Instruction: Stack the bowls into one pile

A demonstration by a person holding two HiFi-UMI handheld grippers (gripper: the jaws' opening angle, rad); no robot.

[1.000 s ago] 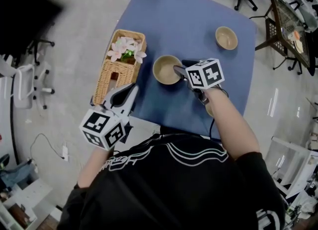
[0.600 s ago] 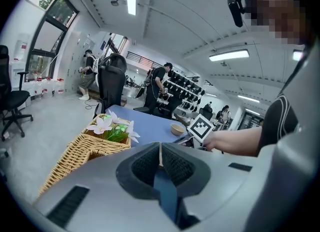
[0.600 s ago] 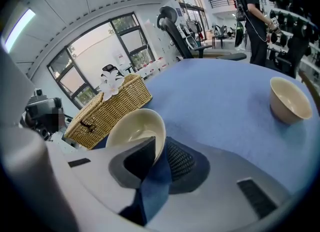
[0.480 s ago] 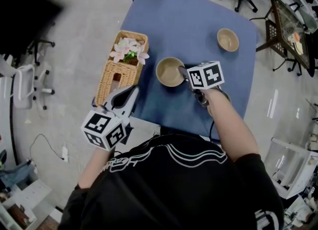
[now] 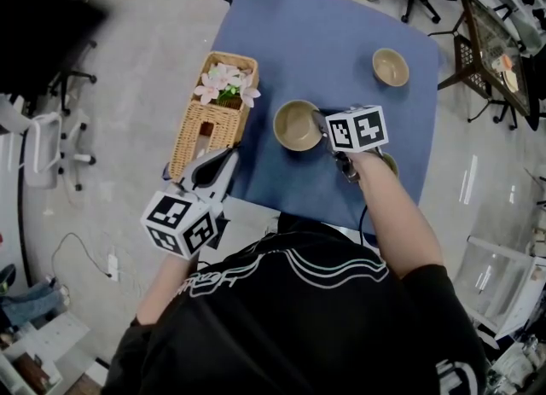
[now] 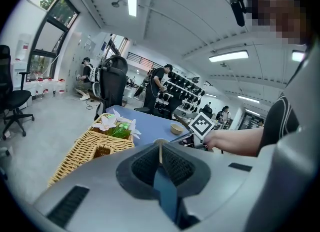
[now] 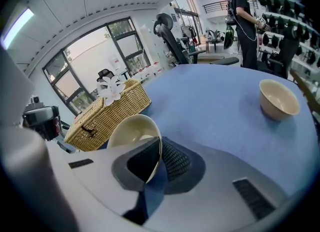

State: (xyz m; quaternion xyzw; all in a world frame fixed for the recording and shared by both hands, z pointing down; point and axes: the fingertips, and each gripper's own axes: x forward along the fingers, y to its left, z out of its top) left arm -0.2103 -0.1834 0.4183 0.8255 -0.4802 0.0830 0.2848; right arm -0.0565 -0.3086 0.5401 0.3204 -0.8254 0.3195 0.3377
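Observation:
A tan bowl (image 5: 297, 124) sits mid-table on the blue cloth. My right gripper (image 5: 321, 122) has its jaws closing on that bowl's right rim. In the right gripper view the thin rim of the bowl (image 7: 131, 131) stands pinched between the pads of the right gripper (image 7: 159, 151). A second bowl (image 5: 390, 66) (image 7: 278, 98) stands at the far right. A third bowl (image 5: 390, 163) peeks out from under my right wrist. My left gripper (image 5: 229, 156) (image 6: 160, 151) hovers off the table's left front corner, shut and empty.
A wicker basket (image 5: 209, 120) (image 7: 107, 110) with pale flowers (image 5: 226, 86) lies along the left edge of the table (image 5: 324, 35). Office chairs and a side table stand on the floor around it. People stand far behind.
The right gripper's fingers have drawn from over the middle bowl's hollow to its right rim. The left gripper has stayed put.

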